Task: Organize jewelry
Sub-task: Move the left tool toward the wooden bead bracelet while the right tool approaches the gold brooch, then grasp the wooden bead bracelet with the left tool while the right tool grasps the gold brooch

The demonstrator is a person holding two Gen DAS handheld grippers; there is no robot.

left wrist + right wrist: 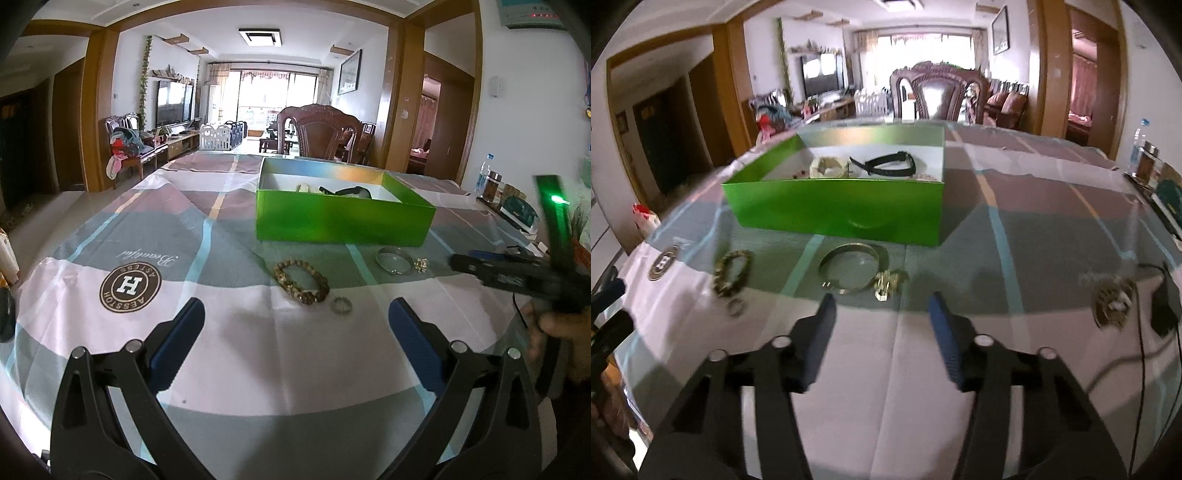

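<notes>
A green box (343,218) (834,210) stands open on the table, holding a black band (886,166) and a pale bracelet (829,166). In front of it lie a brown bead bracelet (301,280) (733,273), a small silver ring (340,305) (735,307), a silver bangle (394,260) (853,271) and a small gold piece (421,264) (888,284). My left gripper (295,317) is open and empty, just short of the beads and ring. My right gripper (882,306) is open and empty, just short of the bangle and gold piece; it also shows in the left wrist view (517,273).
A patterned cloth (129,284) covers the table. A wooden chair (321,129) stands behind the far edge. Bottles and jars (491,181) sit at the far right. A black cable and plug (1163,310) and a round metal piece (1113,302) lie at the right.
</notes>
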